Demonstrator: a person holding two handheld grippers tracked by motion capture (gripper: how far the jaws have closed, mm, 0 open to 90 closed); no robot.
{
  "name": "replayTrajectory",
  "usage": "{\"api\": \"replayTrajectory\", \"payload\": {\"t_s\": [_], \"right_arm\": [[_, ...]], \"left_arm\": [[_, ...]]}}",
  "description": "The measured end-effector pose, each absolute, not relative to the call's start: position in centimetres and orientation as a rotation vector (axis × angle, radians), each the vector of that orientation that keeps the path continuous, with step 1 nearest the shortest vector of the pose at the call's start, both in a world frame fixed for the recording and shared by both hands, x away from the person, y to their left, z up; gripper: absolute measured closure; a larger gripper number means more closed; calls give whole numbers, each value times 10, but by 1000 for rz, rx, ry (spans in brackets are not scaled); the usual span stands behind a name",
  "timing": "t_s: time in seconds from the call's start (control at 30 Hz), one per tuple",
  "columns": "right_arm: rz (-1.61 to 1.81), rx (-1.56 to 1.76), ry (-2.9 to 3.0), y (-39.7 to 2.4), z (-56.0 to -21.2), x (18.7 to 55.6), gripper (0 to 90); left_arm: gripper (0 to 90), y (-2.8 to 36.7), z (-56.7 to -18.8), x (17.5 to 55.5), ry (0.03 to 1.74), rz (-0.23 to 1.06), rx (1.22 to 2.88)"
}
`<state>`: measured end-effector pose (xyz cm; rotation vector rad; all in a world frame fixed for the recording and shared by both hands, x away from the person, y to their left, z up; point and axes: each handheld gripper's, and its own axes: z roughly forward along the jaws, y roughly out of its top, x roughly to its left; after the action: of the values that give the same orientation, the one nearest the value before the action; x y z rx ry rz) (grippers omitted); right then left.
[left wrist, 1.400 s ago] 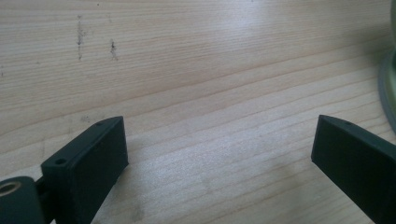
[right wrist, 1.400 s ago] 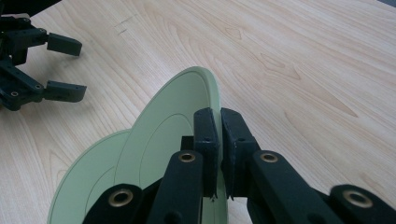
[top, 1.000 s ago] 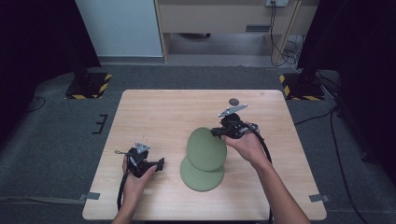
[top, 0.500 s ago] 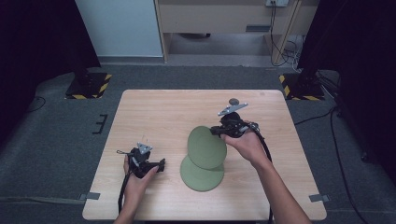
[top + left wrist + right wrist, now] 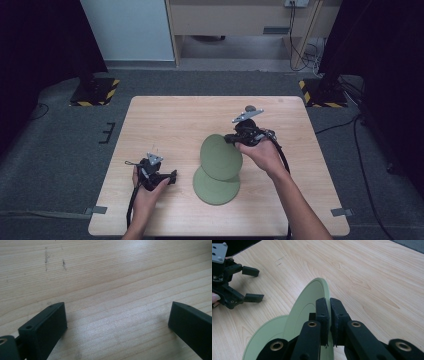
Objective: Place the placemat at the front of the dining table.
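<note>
Plates, two pale green ones, were the work in hand on the wooden table [image 5: 165,120], the largest thing in the scene, which stood on grey carpet with black-and-yellow floor markers off its far corners. The lower plate [image 5: 212,189] lay flat on the table, nearer the near edge than the far one and a little right of the middle between the left and right edges. The upper plate [image 5: 220,156] stood tilted up on its rim, its low edge resting on or just over the lower plate and its high edge toward the far right; in the right gripper view it showed as a raised disc [image 5: 309,307] with concentric rings on its face. The right gripper [image 5: 235,138], held in the person's right hand [image 5: 262,155], had its jaws pinched tight on the raised rim of the upper plate, one jaw on each face, with the rim between the pads [image 5: 322,307]. The left gripper [image 5: 170,176], held in the left hand [image 5: 147,192], sat near the near-left corner of the table, just left of the lower plate and apart from it. Its jaws stood wide with nothing between them, bare wood grain showing in the gap in the left gripper view; its fingers [image 5: 47,325] hovered low over the tabletop.
</note>
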<state>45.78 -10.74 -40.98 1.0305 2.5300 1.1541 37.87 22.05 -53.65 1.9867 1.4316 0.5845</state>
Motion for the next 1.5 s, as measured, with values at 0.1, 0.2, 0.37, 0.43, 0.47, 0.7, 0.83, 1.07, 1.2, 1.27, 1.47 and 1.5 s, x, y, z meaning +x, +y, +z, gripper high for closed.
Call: {"api": "replayTrajectory", "payload": {"t_s": [0.1, 0.2, 0.37, 0.43, 0.47, 0.7, 0.83, 1.07, 1.2, 1.27, 1.47, 1.5], "right_arm": [[1153, 1032, 2517, -107, -411, 461, 861], [1149, 1037, 2515, -107, -412, 464, 861], [1148, 1051, 2515, -106, -414, 469, 861], [1142, 1057, 2515, -106, -415, 470, 860], [1140, 1059, 2516, -106, -415, 471, 861], [1134, 1055, 2499, -101, -411, 474, 861], [1124, 1049, 2493, -99, -405, 472, 861], [1146, 1045, 2474, -97, -397, 468, 861], [1163, 1033, 2473, -96, -394, 466, 861], [1165, 1029, 2474, -96, -394, 466, 861], [1179, 1044, 2473, -98, -394, 469, 861], [1180, 1046, 2472, -98, -394, 470, 861]], "left_arm": [[9, 220, -537, 379, 1432, 585, 1987], [7, 220, -537, 379, 1432, 585, 1988], [4, 220, -537, 380, 1434, 588, 1988], [4, 220, -537, 380, 1434, 588, 1988], [4, 220, -537, 380, 1435, 588, 1988], [4, 220, -537, 379, 1434, 589, 1989], [4, 220, -537, 379, 1434, 589, 1989], [4, 220, -537, 379, 1434, 589, 1989], [4, 220, -537, 379, 1434, 589, 1989], [4, 220, -537, 379, 1434, 589, 1990], [4, 220, -537, 379, 1435, 590, 1989], [4, 220, -537, 379, 1435, 590, 1989]]}}
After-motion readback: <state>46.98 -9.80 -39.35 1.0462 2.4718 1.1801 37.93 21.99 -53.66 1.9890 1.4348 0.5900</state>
